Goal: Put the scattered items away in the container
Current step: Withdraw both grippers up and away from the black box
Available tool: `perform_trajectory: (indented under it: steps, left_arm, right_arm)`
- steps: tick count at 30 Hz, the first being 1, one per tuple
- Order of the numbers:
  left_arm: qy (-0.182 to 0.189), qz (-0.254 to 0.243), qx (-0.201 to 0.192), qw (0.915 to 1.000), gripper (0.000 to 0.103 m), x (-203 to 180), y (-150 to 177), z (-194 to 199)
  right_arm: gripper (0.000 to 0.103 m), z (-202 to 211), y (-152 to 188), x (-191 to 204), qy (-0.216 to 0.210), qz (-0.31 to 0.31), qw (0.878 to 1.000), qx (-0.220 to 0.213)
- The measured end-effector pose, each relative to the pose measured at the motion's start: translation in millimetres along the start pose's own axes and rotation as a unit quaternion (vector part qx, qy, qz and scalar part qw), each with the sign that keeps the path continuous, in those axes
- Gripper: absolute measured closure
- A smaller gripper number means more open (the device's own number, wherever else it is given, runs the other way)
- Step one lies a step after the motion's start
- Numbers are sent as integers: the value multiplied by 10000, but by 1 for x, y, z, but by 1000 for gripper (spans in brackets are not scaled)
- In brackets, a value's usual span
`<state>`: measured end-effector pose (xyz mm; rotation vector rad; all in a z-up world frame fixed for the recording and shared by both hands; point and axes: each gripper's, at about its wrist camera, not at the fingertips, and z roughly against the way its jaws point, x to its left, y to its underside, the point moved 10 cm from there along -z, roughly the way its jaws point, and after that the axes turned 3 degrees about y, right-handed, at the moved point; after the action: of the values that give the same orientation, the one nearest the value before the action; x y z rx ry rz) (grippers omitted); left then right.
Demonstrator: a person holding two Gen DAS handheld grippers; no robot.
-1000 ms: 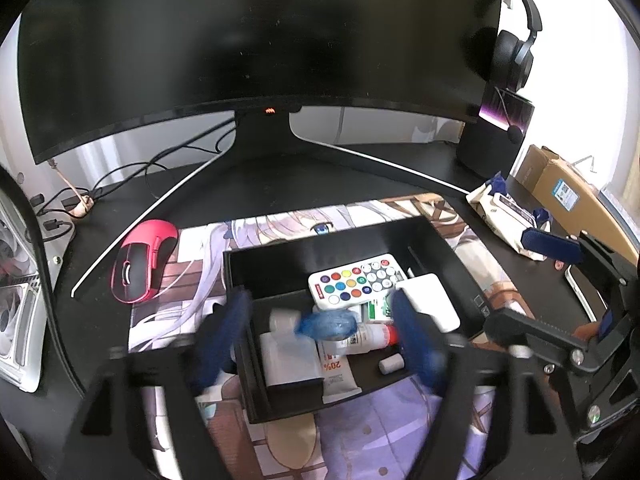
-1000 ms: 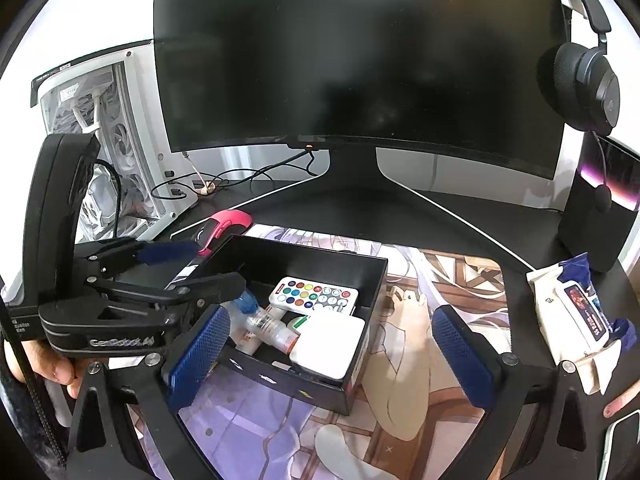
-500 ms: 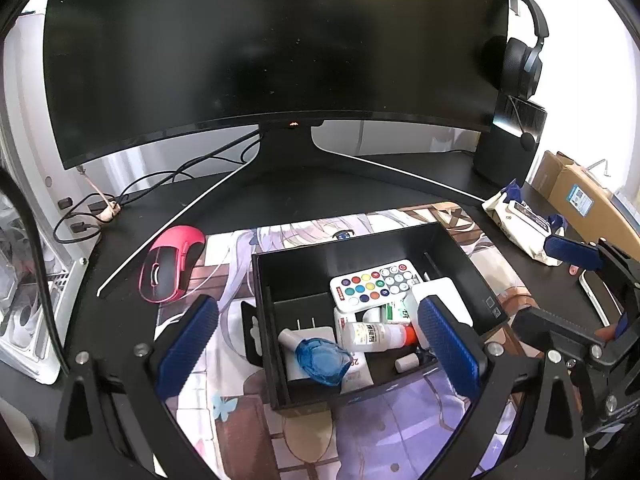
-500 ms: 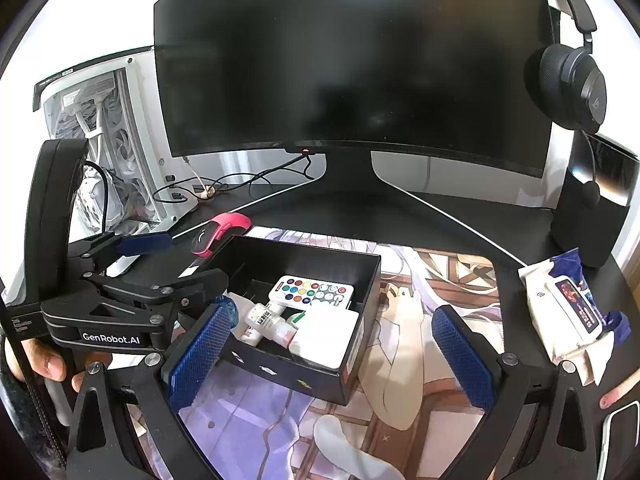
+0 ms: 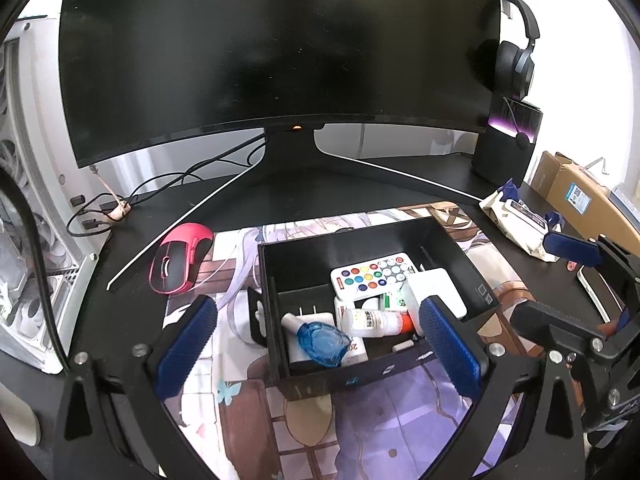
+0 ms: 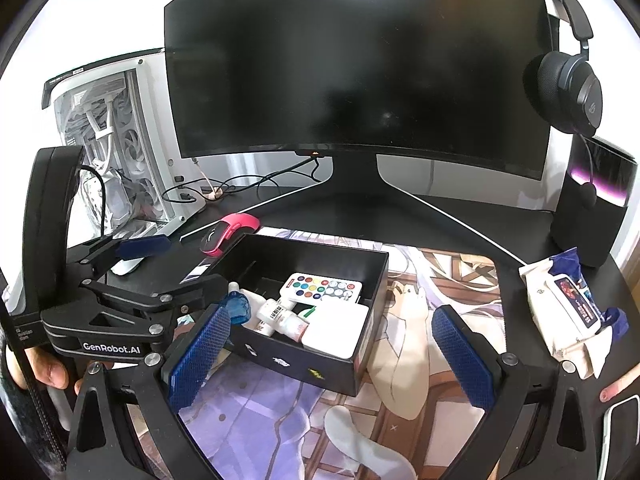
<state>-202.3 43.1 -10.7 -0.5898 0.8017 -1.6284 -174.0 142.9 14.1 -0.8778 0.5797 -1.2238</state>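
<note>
Black desk surface (image 5: 248,204) is seen spread beneath a large curved monitor (image 5: 276,48), with an illustrated desk mat (image 5: 360,432) laid across the front. On the mat a black open-topped container (image 5: 348,240) is set, its near wall facing both cameras. Inside it a white remote with coloured buttons (image 5: 370,276) is laid toward the back, a white rectangular box (image 5: 440,290) is placed to its right, a white bottle with a red cap (image 5: 376,322) is lying on its side in the middle, and a blue translucent object (image 5: 322,340) is resting at the near left corner on top of a white plug adapter (image 5: 310,316).

The left gripper (image 5: 316,344) is held just before the container with its blue pads spread wide, nothing between them. The right gripper (image 6: 328,356) is likewise held wide apart and empty, near the container's front right corner.

A red and black mouse (image 5: 180,258) is lying on the desk left of the container, apart from it. A pack of wet wipes (image 6: 568,304) is lying well to the right, off the mat. Headphones (image 6: 568,88) are hung above a dark speaker (image 6: 592,208), and a white PC case (image 6: 116,136) is seen at the left.
</note>
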Motion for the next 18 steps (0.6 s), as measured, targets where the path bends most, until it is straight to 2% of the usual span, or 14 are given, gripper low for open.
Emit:
perform_trajectory:
  steps: [13,18]
  left_arm:
    - [-114,150,10,9998,0,6,25,11]
    - [-27,196,7,9998,0,6,34,13]
  right_arm:
    - [0,4,9,7,164,-21,9999,-3]
    - [0,2,14,11,222,-5,9997,31]
